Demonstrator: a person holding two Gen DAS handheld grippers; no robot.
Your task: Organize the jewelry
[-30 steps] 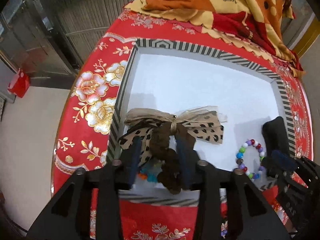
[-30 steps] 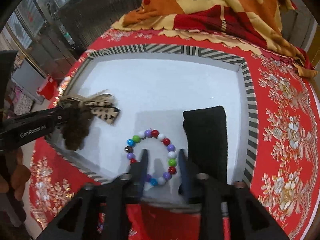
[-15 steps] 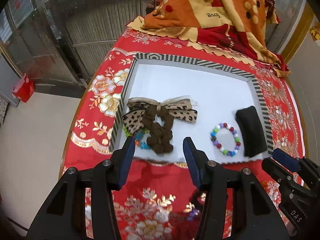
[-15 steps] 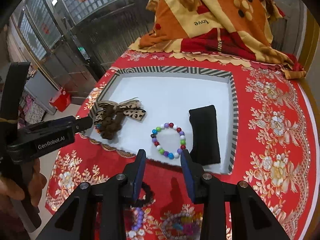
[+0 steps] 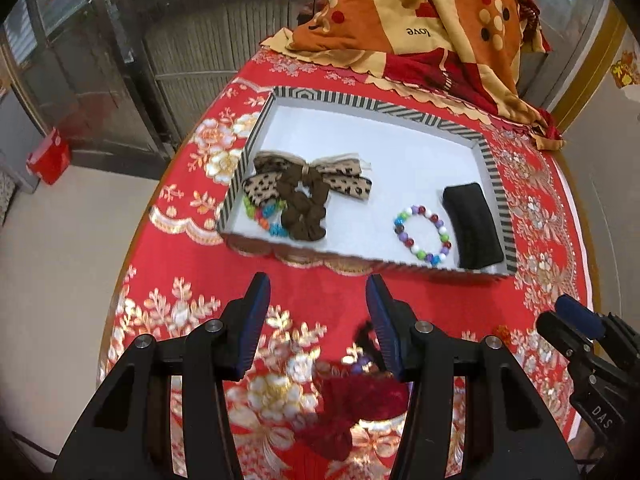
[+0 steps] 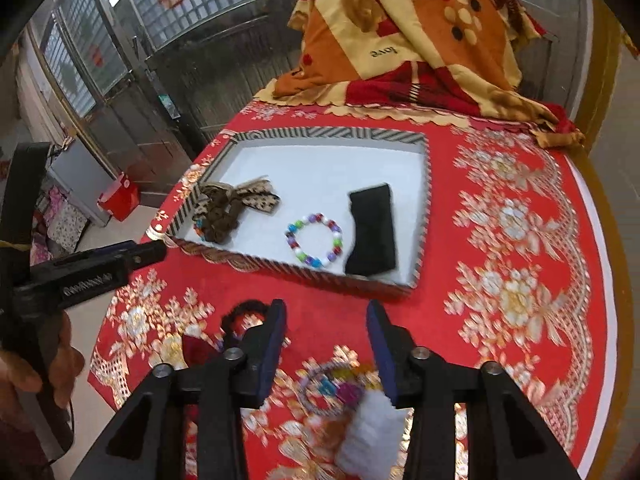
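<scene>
- Jewelry is lying in the striped tray (image 5: 494,172), which is sitting on the red floral tablecloth (image 5: 188,280); both claws are hanging on the near side of the tray, apart from it.
- The left gripper (image 5: 318,316) is standing released, its jaws spread wide and grasping nothing; a dark red lace piece (image 5: 352,404) is lying blurred on the cloth below and between the fingers, on the near side of the tray.
- The right gripper (image 6: 326,340) is also standing released and empty, with a blurred beaded ring (image 6: 336,388) and a white fluffy item (image 6: 368,436) lying on the cloth beneath it, near side of the tray.
- Inside the tray, the leopard-print bow (image 5: 308,180) is resting at the left end, partly covering a string of bright small beads (image 5: 264,216); the multicolored bead bracelet (image 5: 424,232) is lying toward the right end, just beside the black pouch (image 5: 474,224) along the right wall.
- The right wrist view is showing the person's left hand (image 6: 28,376) gripping the left tool's handle; the left wrist view is not showing it.
- The left wrist view is showing only the tip of the right tool at its right edge.
- An orange and red blanket (image 6: 420,40) is lying heaped beyond the tray's far side.
</scene>
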